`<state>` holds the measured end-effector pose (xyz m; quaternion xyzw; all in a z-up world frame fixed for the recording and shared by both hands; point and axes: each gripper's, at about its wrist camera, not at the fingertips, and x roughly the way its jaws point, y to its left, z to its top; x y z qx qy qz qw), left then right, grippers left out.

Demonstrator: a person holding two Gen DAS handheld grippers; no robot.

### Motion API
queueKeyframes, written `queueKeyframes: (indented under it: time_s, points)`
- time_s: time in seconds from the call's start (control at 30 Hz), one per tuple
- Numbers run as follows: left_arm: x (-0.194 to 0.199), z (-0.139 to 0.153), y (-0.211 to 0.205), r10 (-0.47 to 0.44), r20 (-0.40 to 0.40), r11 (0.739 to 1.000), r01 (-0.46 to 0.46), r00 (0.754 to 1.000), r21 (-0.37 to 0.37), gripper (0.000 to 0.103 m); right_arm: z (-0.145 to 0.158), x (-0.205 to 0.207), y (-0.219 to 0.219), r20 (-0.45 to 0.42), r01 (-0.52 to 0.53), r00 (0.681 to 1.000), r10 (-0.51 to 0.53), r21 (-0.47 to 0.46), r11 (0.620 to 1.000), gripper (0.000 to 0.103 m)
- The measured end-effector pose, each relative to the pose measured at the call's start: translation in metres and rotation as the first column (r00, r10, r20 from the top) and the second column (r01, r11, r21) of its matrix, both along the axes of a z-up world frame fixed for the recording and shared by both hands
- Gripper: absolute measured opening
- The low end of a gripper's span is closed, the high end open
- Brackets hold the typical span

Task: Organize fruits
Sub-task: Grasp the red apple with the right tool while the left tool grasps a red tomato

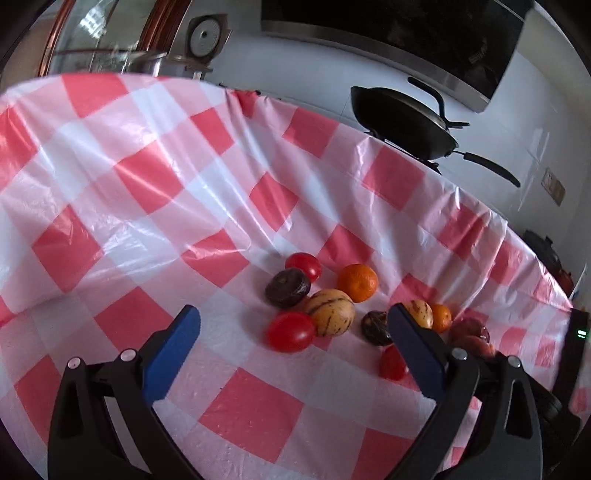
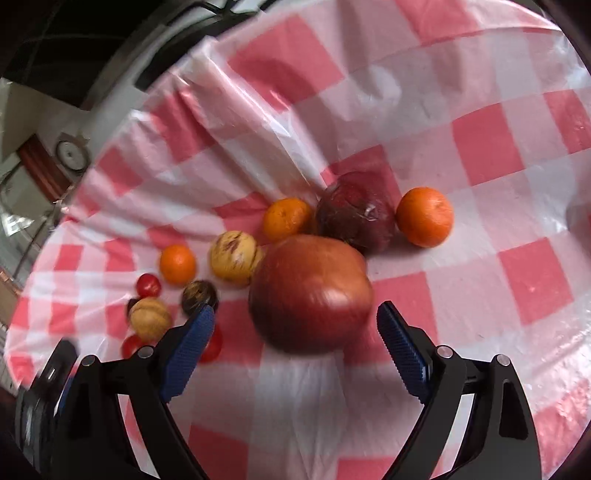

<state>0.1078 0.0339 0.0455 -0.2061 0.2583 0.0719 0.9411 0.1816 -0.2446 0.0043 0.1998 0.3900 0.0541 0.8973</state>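
Fruits lie scattered on a red-and-white checked tablecloth (image 1: 122, 229). In the left wrist view my left gripper (image 1: 291, 317) is open, its blue fingers either side of a red tomato (image 1: 290, 331), a striped yellow melon (image 1: 330, 312) and a dark passion fruit (image 1: 287, 288); an orange (image 1: 357, 282) sits beyond. In the right wrist view my right gripper (image 2: 293, 321) is open, just short of a large red apple (image 2: 311, 293) that sits ahead of the fingertips. Behind it are a dark wrapped apple (image 2: 356, 211) and two oranges (image 2: 424, 216) (image 2: 287, 218).
A black wok (image 1: 402, 123) stands on the stove beyond the cloth's far edge, under a range hood (image 1: 399, 33). More small fruits lie left of the right gripper: a striped melon (image 2: 233, 258), an orange (image 2: 177, 264), tomatoes (image 2: 148, 285). The other gripper's body (image 2: 48, 387) shows at lower left.
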Motion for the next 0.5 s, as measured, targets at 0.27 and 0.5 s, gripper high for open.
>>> queueKeyframes:
  time_s: [0.27, 0.5]
  points:
    - [0.005, -0.013, 0.003, -0.034, -0.056, 0.996, 0.030, 0.998, -0.079, 0.101, -0.004, 0.023, 0.008, -0.023, 0.023, 0.999, -0.024, -0.051, 0.998, 0.071]
    - [0.012, -0.015, -0.034, -0.213, -0.096, 0.976, 0.215, 0.972, 0.012, 0.101, -0.002, 0.009, 0.000, 0.007, 0.040, 0.999, -0.039, -0.084, 0.996, 0.059]
